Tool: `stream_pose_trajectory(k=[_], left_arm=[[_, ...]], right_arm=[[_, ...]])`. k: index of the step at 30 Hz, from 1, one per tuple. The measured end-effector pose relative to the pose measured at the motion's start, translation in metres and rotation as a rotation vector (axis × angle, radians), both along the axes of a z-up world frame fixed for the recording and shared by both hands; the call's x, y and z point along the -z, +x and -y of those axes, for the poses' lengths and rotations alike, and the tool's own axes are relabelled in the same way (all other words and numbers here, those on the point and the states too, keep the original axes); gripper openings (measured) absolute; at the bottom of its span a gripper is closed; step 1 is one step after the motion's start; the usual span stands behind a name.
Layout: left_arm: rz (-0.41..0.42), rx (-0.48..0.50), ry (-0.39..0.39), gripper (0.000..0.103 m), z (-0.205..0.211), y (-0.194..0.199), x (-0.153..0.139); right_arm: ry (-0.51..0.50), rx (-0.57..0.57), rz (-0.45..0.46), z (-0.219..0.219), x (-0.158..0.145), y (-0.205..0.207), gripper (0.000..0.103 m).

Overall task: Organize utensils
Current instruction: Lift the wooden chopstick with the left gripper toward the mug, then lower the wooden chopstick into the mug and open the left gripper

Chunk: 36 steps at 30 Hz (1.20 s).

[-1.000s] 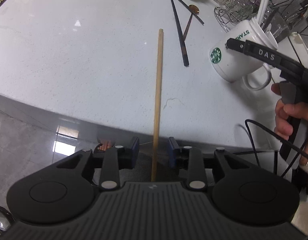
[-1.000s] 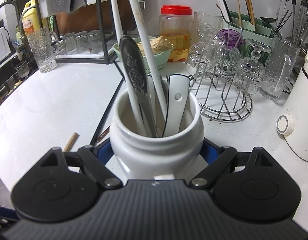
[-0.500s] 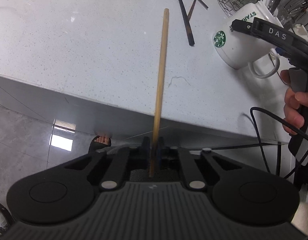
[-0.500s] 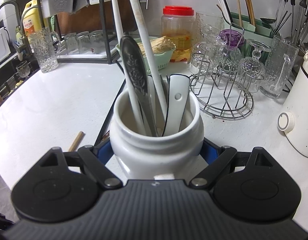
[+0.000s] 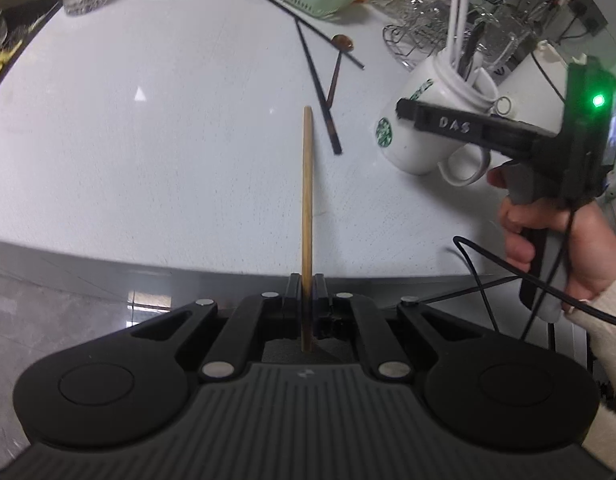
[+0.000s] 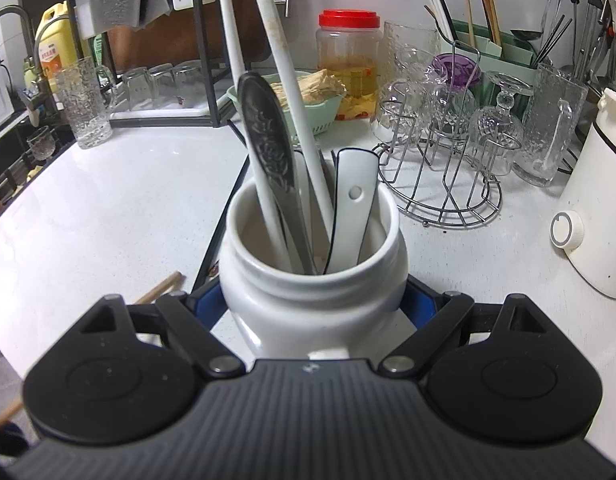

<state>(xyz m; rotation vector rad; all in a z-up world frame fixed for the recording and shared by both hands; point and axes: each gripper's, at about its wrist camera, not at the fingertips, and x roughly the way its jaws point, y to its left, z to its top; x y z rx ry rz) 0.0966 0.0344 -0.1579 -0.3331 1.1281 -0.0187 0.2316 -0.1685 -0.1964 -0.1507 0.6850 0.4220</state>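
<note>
Since a second ago the left hand-held gripper (image 5: 307, 292) has gone from spread on either side of the wooden chopstick (image 5: 307, 208) to pressed tight on it, and the stick's far tip now stands over the white table (image 5: 168, 128) nearer the mug than it did. Its jaws pinch the chopstick close to its near end; the stick runs straight away from the gripper, out past the table edge, its tip just left of the dark chopsticks (image 5: 315, 80) that lie crossed on the table. A small brown spoon (image 5: 337, 64) lies among those dark sticks, to the left of the mug.

By contrast, the right hand-held gripper (image 6: 313, 300) has not shifted: its blue-padded fingers (image 6: 210, 300) sit against both sides of the white Starbucks mug (image 6: 311, 300), clamping it. From the left wrist view the mug (image 5: 423, 128) stands on the table tilted, handle toward the camera, with the right gripper's black finger across its front. Inside the mug stand two long white chopsticks (image 6: 284, 80), an embossed metal spoon handle (image 6: 268, 140) and a white ceramic spoon (image 6: 353, 204).

Behind the mug sit a green basket (image 6: 319, 116), a red-lidded jar (image 6: 347, 60) and a wire rack of glasses (image 6: 447, 152); a white kettle (image 6: 595, 208) is to its right.
</note>
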Motion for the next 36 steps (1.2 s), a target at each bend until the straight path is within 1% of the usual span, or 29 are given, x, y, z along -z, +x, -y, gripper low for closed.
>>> stream_pose_trajectory(k=[6,11,13,20,23,26,31,36], left_arm=[[0.003,0.083,-0.003,0.005,-0.021,0.019,-0.031],[0.021,0.172,0.020,0.005,-0.036,0.045,-0.054],[0.015,0.200,0.004,0.005,-0.045,0.055,-0.063],[-0.003,0.344,-0.001,0.005,-0.065,0.078,-0.109],[-0.017,0.393,-0.016,0.005,-0.073,0.084,-0.129],[-0.047,0.420,-0.052,0.005,-0.075,0.087,-0.145],[-0.105,0.487,-0.098,0.005,-0.063,0.086,-0.157],[-0.168,0.544,-0.126,0.005,-0.051,0.087,-0.153]], right_arm=[[0.002,0.019,0.003,-0.002,0.000,-0.002,0.091],[0.004,0.047,-0.002,-0.005,0.000,-0.004,0.091],[0.004,0.056,0.002,-0.007,0.001,-0.005,0.091],[0.005,0.087,0.003,-0.013,0.001,-0.003,0.091],[0.007,0.093,0.006,-0.013,0.001,-0.003,0.091],[0.008,0.094,0.006,-0.013,0.001,-0.003,0.091],[0.007,0.091,0.006,-0.013,0.001,-0.002,0.091],[0.004,0.078,0.007,-0.013,0.001,-0.001,0.091]])
